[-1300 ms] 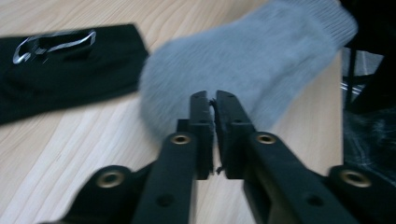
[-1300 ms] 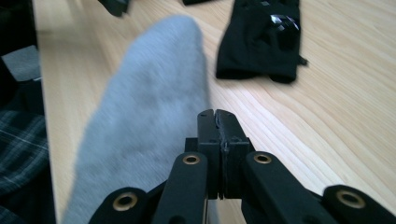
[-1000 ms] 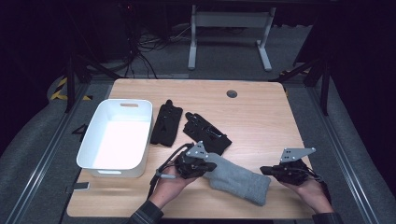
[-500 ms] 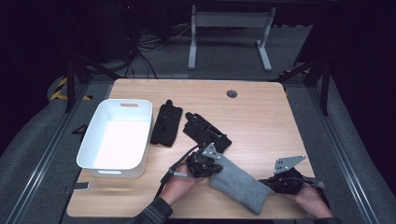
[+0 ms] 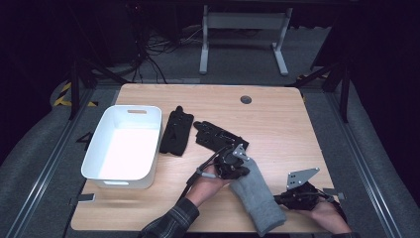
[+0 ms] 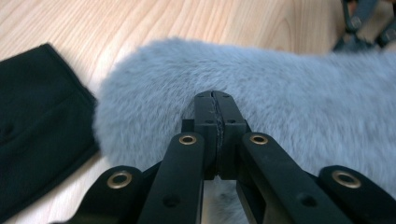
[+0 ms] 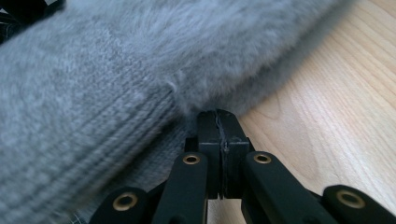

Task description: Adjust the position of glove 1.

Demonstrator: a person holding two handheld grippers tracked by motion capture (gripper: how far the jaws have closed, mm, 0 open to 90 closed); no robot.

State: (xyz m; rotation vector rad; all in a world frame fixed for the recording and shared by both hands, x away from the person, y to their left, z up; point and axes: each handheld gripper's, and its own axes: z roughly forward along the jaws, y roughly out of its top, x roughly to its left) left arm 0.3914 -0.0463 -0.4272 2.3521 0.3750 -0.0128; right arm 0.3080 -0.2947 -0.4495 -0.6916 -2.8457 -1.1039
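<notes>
A grey fuzzy mitten [image 5: 257, 198] lies slanted near the table's front edge, its cuff toward the person. My left gripper [image 5: 241, 170] is shut, with its tips against the fur at the mitten's far end [image 6: 303, 93]. No fabric shows between its jaws [image 6: 215, 95]. My right gripper [image 5: 278, 199] is shut too, its tips touching the mitten's right edge near the ribbed cuff [image 7: 116, 70]. The closed jaws [image 7: 217, 114] rest low over the wood there.
Two black gloves [image 5: 176, 130] [image 5: 218, 136] lie side by side in the middle of the wooden table [image 5: 277, 129], one just left of my left gripper [image 6: 37, 116]. A white bin [image 5: 124, 148] stands at the left. A round cable hole [image 5: 245, 99] sits at the back.
My left gripper has moved right and away from the person, and the mitten's far end went with it, so the mitten now lies steeper. The right gripper sank slightly toward the front edge.
</notes>
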